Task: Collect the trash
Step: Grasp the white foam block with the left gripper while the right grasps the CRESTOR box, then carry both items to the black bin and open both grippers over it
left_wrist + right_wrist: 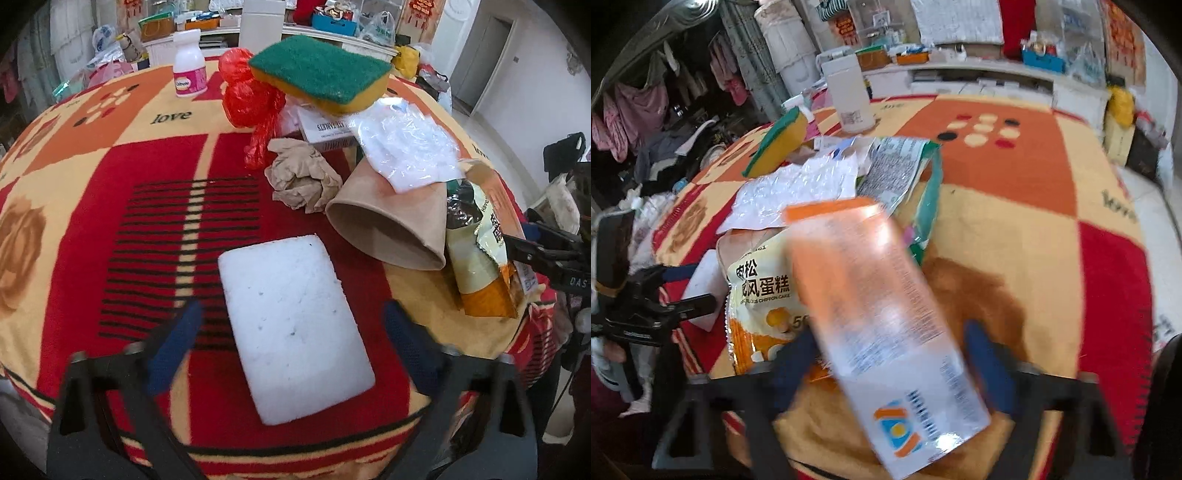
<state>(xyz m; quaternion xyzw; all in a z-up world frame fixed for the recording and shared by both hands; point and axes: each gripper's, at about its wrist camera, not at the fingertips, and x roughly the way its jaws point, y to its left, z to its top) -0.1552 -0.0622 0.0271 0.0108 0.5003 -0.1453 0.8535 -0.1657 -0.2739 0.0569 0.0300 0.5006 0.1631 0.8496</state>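
Left wrist view: the left gripper [291, 339] is set with fingers wide around the white foam block [293, 325], not yet pressed. An orange-and-white carton [886, 332] is straddled by the right gripper [890, 365], contact untellable through blur; both fingers must be closed firmly before lifting.

place: a lived-in home, a cluttered main room
table: covered by a blanket [110, 177] with red, orange and cream squares and the word "love"
laundry: pink clothes [624, 110] hanging at the left
storage: a white cabinet [979, 77] along the back wall, piled with boxes and bags
wall: red paper decorations [421, 11]
exit: a door [487, 51] at the right
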